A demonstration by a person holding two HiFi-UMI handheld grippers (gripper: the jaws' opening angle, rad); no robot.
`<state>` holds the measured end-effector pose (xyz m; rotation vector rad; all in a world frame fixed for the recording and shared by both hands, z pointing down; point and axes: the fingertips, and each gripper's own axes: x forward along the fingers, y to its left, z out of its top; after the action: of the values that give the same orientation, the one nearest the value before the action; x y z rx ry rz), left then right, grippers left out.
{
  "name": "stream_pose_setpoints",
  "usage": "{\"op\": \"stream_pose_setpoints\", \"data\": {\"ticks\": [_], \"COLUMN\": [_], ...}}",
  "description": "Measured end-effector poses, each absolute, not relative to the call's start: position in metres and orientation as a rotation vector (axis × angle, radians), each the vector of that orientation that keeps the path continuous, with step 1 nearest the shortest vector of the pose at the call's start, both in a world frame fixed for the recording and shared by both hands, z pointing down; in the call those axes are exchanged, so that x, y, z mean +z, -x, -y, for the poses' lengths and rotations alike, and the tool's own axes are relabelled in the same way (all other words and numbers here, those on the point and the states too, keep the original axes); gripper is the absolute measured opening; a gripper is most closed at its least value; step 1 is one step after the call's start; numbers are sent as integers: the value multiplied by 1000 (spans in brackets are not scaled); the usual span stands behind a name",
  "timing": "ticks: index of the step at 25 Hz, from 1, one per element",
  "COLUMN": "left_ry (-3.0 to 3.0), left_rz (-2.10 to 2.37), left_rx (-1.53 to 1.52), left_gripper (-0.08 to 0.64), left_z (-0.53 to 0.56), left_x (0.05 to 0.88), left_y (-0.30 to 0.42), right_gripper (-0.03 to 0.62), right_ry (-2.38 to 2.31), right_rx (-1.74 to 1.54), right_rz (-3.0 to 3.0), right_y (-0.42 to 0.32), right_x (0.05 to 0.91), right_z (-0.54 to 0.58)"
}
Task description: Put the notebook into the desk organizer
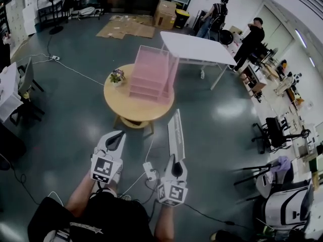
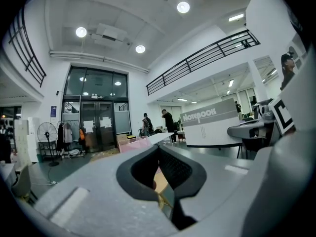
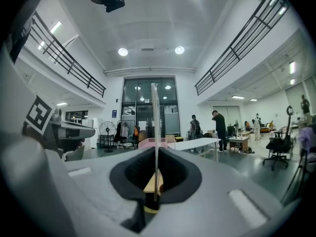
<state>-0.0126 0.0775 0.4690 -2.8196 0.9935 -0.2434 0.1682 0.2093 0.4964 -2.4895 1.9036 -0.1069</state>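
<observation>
A pink desk organizer with several shelves stands on the round wooden table ahead of me. My right gripper is shut on the near end of a white notebook, which sticks out forward on its edge, short of the table. The right gripper view shows the notebook edge-on, clamped between the jaws, with the organizer behind it. My left gripper hangs beside it, shut and empty. From the left gripper view the notebook shows its printed cover.
A small potted plant sits on the round table's left side. A white table stands behind, with two people past it. A power strip and cables lie on the floor between my grippers. Chairs stand left and right.
</observation>
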Motion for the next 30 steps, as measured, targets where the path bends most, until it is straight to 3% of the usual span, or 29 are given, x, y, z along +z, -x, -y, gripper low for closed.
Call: {"op": "stream_pose_setpoints", "data": {"ticks": [30], "left_ry": [2893], "left_rz": [-924], "left_rx": [-250], "left_gripper": [11], "left_z": [167], "left_x": [477], "left_y": [-25], "right_gripper": [14], "right_ry": [2619], "right_rx": [-9], "right_rz": [-1830], "right_y": [-217], "right_x": [478], "right_z": [29]}}
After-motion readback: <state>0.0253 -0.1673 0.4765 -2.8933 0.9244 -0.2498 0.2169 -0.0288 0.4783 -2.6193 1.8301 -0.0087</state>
